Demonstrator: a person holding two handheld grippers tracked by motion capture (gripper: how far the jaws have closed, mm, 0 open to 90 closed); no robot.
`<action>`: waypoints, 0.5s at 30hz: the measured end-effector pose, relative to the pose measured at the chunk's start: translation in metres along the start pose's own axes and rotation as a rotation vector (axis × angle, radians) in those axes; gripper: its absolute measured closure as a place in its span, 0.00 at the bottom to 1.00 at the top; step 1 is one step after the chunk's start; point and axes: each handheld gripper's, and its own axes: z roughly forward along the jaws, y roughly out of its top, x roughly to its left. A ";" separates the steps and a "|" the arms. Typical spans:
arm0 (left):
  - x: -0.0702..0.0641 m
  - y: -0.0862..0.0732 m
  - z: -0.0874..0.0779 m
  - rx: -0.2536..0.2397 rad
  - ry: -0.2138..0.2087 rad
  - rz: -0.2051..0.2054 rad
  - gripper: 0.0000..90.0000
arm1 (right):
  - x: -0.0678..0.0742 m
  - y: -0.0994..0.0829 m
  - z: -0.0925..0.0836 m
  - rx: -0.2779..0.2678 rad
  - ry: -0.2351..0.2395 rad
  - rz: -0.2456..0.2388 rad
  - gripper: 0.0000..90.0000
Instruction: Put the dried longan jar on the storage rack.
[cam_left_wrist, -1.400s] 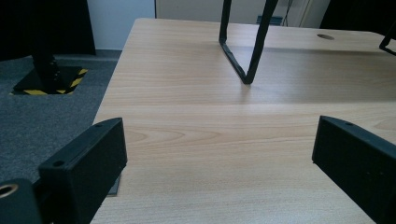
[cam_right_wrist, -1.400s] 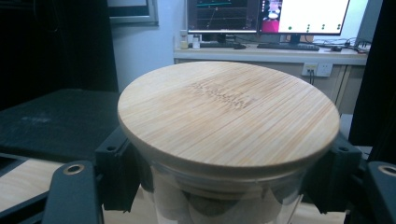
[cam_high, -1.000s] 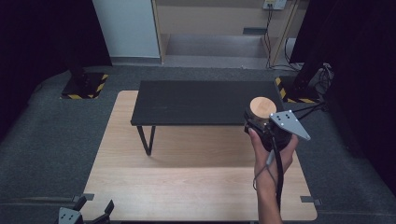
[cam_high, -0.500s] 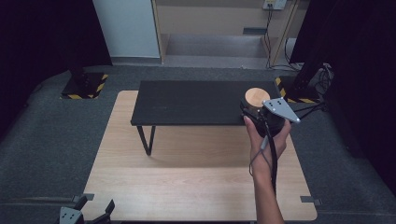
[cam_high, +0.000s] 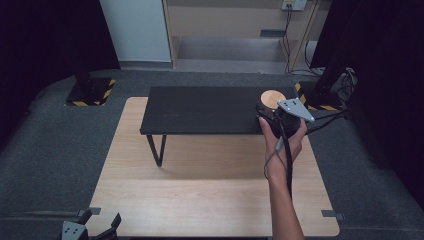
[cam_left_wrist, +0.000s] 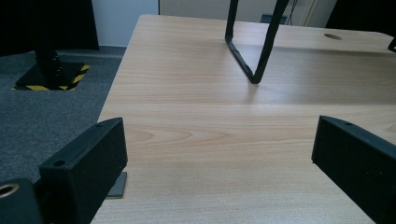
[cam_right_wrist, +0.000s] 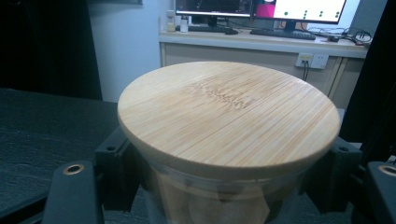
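Our right gripper (cam_high: 276, 116) is clamped on a glass jar (cam_right_wrist: 205, 196) with a bamboo lid (cam_right_wrist: 229, 116).
We hold the jar over the right end of the black bench (cam_high: 200, 110); our left gripper (cam_high: 90, 229), jaws apart, sits well before it on the wooden table (cam_left_wrist: 224, 140).

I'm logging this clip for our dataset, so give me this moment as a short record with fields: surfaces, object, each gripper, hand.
surfaces: light wooden table; black bench standing on it
object: jar with bamboo lid, clear body, contents unclear
jar position: over the bench's right end; contact with the bench not visible
right gripper: jaws on either side of the jar below the lid
left gripper: at the table's near left corner, jaws wide apart, nothing between them
hand: holds the right gripper
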 end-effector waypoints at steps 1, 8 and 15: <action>0.000 0.000 0.000 -0.001 0.001 -0.002 0.02 | 0.000 0.001 0.001 0.008 0.001 -0.002 0.29; 0.000 0.001 0.001 0.002 0.001 0.002 0.02 | -0.001 0.003 0.010 0.047 0.001 -0.002 0.29; 0.000 0.000 0.002 0.004 0.000 0.000 0.02 | -0.004 0.001 0.012 0.050 0.009 0.009 0.29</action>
